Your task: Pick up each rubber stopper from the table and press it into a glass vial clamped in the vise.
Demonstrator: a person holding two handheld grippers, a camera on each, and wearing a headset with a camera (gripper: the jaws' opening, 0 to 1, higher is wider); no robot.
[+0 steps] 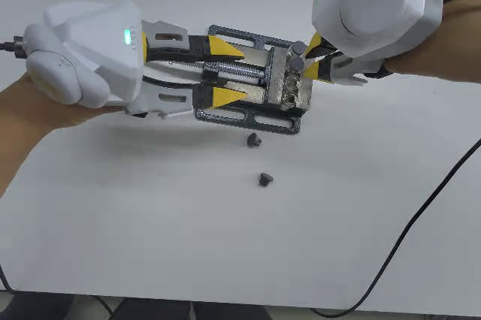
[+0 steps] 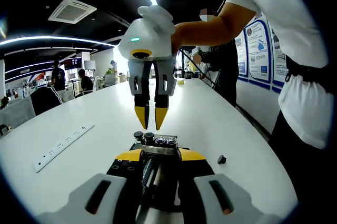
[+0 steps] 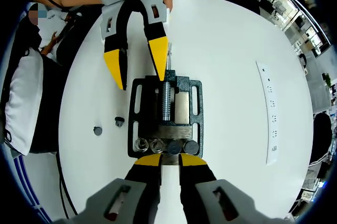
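The left gripper [image 1: 229, 72] is lying low along the desk [image 1: 150, 222], its jaws spread wide and straddling the screw [image 3: 167, 95] of the vise [image 1: 248, 121], one yellow tip on each side. I cannot tell whether those tips are actually pressing on the vise.

The right gripper [image 1: 316, 57] is hanging right over the far end of the vise, above the row of glass vials [image 3: 164, 145]. Its jaws are parted by a narrow gap, and nothing is showing between them.

In the right gripper view, four vials are sitting side by side in the clamp. The two stoppered vials [image 3: 182, 146] are wearing dark caps, while the two open vials [image 3: 148, 144] are showing clear glass mouths.

Two loose rubber stoppers [image 1: 254, 140] are lying on the desk just beside the vise, close to each other and apart from both grippers. From the left gripper view, one of them is sitting off to the side of the vise.

A white power strip [image 3: 271, 113] is lying on the desk, well apart from the work.
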